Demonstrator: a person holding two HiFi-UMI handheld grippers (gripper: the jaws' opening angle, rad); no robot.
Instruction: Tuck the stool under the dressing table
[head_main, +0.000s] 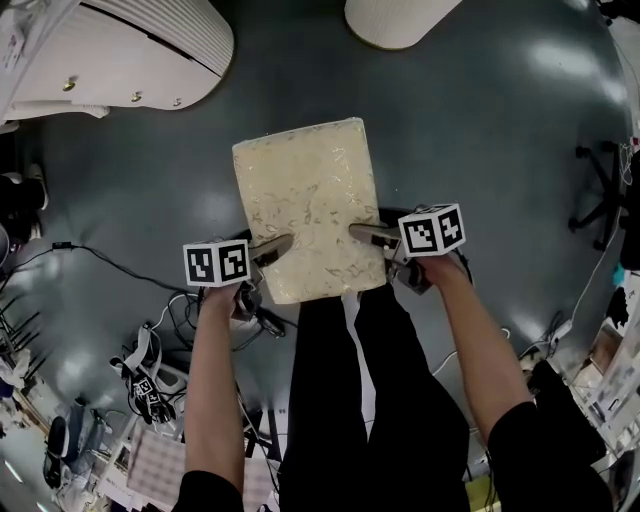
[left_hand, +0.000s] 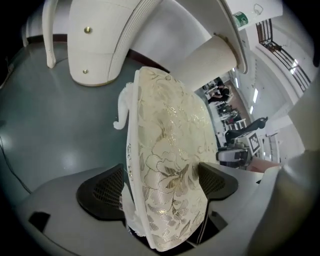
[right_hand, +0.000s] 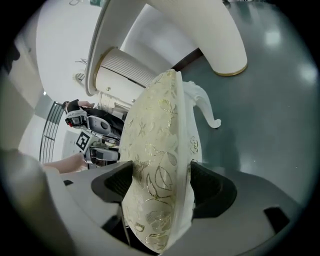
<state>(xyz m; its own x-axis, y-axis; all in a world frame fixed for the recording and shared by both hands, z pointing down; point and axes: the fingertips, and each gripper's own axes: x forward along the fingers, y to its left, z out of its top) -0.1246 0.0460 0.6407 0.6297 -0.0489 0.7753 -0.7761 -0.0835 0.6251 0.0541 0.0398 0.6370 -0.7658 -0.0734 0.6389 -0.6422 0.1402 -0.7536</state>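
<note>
Stool (head_main: 305, 205): one.
Grippers: two, the left gripper (head_main: 272, 248) and the right gripper (head_main: 366, 234).
Marker cubes: two, the left cube (head_main: 216, 263) and the right cube (head_main: 432, 229).
Forearms: two, left forearm (head_main: 215, 380), right forearm (head_main: 480, 340).
White dressing table pieces, head view: two, a ribbed piece (head_main: 130, 50) and a rounded piece (head_main: 400, 20).
Carved stool leg (left_hand: 123, 105): one showing in each gripper view.
Black chair base (head_main: 600, 195): one.

The floor (head_main: 120, 170) is dark grey-green and smooth. Bright spots of light (head_main: 560, 62) shine on it. Black wires (head_main: 118, 264) lie across it on the left. A black chair base (head_main: 603, 195) with wheels stands at the right edge. The wall (right_hand: 65, 45) is white.
</note>
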